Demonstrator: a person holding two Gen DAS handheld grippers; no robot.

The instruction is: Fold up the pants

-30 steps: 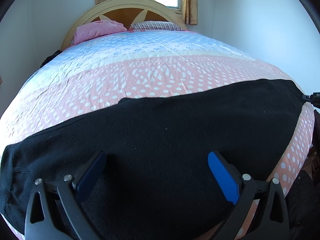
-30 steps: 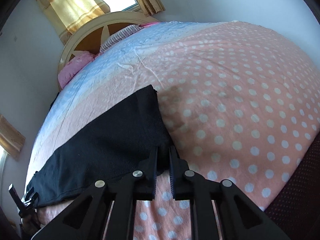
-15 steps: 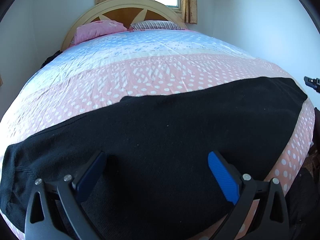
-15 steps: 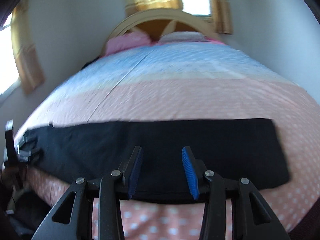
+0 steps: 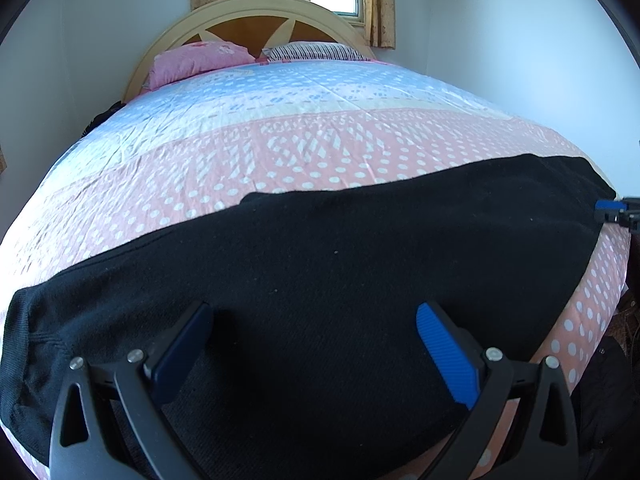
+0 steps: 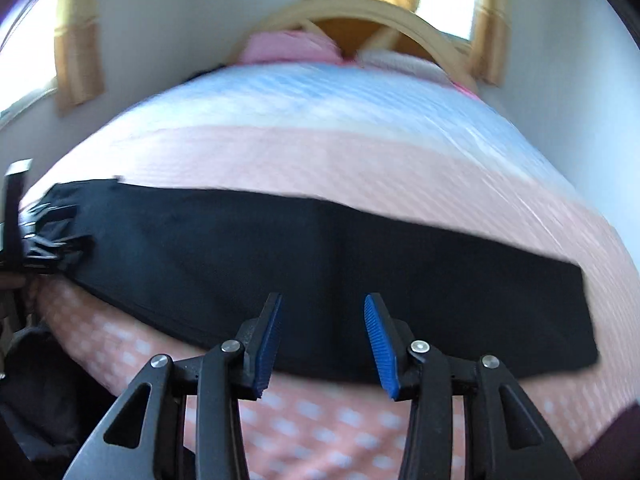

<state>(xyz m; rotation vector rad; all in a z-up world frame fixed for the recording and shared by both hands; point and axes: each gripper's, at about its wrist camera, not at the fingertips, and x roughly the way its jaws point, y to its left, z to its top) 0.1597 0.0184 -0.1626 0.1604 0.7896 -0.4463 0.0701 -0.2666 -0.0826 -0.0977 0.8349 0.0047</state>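
Black pants (image 5: pixel 320 272) lie flat in a long band across the near end of the bed. My left gripper (image 5: pixel 312 320) is wide open and empty, low over the wide end of the pants. My right gripper (image 6: pixel 322 308) is open and empty, over the near edge of the pants (image 6: pixel 320 256) around their middle. The right view is blurred. The right gripper's blue tip (image 5: pixel 610 206) shows at the right edge of the left wrist view, by the far end of the pants. The left gripper (image 6: pixel 44 228) shows at the pants' left end in the right wrist view.
The bed has a pink and blue dotted cover (image 5: pixel 300 136). Two pillows (image 5: pixel 200 56) lie at the wooden headboard (image 5: pixel 256 20). White walls stand close on both sides. Dark things (image 5: pixel 612 400) lie on the floor beside the bed's near right corner.
My right gripper let go of the pants' end, opened, and swung left along the pants' near edge. The left gripper stayed open and still.
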